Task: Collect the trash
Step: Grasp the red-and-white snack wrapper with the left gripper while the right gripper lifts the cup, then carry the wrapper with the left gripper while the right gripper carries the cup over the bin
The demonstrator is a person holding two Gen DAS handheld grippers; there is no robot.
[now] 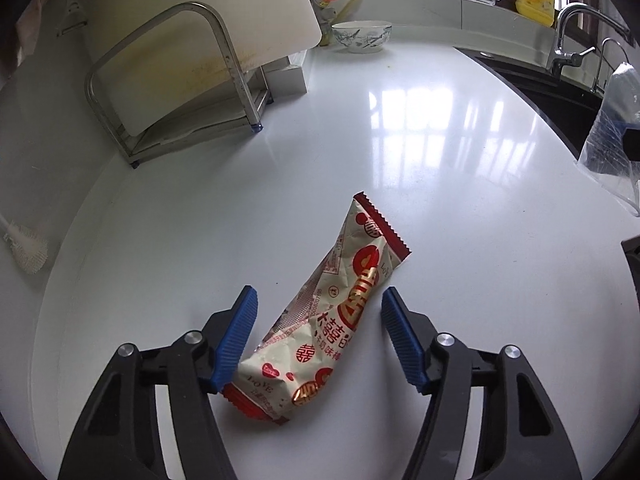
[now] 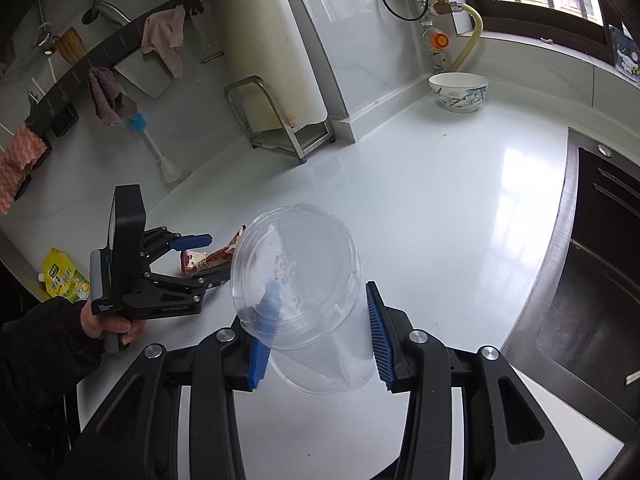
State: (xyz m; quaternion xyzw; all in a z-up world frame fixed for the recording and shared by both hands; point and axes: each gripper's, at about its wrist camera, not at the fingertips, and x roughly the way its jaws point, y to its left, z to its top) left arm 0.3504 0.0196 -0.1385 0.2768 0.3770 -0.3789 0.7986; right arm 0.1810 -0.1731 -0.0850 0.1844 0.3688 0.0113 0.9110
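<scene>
Wrapper (image 1: 340, 312) flat on counter (image 1: 440, 160) between wide-spread left gripper (image 1: 316, 300) jaws, right gripper (image 2: 320, 320) jaws clamping clear cup (image 2: 304, 292).

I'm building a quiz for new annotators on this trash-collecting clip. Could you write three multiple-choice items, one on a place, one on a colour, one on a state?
1. Where does the snack wrapper lie?
A. in the sink
B. on the white counter, between the left gripper's fingers
C. inside the bowl

2. What colour are the gripper's finger pads?
A. blue
B. green
C. yellow

3. What is the state of the right gripper?
A. open, holding nothing
B. shut on a sponge
C. shut on the clear plastic cup

Answers: 1 B, the wrapper rests on the counter with a pad on each side, the jaws spread apart. 2 A, the ribbed pads are blue in both views. 3 C, both pads press against the cup's sides.
</scene>
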